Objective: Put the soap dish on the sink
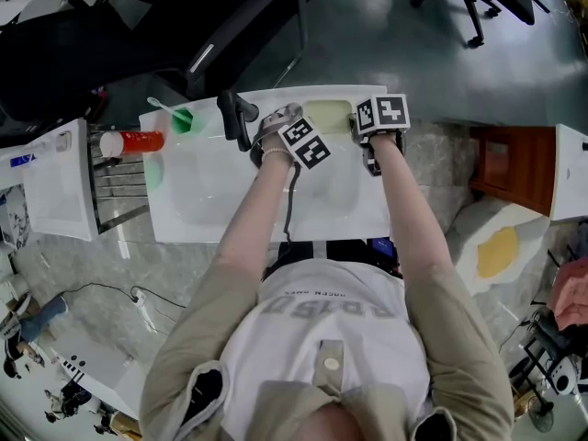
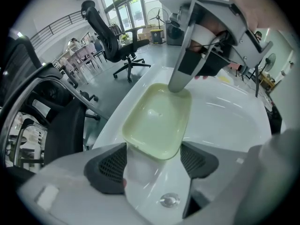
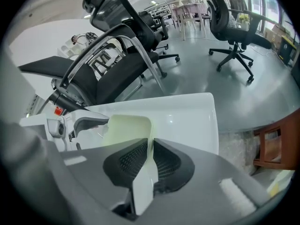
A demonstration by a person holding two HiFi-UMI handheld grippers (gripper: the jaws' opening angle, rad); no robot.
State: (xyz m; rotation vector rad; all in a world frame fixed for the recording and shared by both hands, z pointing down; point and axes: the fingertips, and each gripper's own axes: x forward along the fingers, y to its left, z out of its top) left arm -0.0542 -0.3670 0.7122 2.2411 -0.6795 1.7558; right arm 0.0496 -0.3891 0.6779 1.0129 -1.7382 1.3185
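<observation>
From above we see the dish (image 1: pixel 328 115) at the sink's (image 1: pixel 193 223) back rim, beside the tap (image 1: pixel 236 118), only the right gripper (image 3: pixel 149 149) view shows us jaws pinching its wall, the left gripper (image 2: pixel 153 161) view shows jaws spread about its near end, the drain (image 2: pixel 169 199) below

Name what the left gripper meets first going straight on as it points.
Probably the soap dish: its near rim sits between the open jaws of the left gripper; sink beneath, depth unclear.
</observation>
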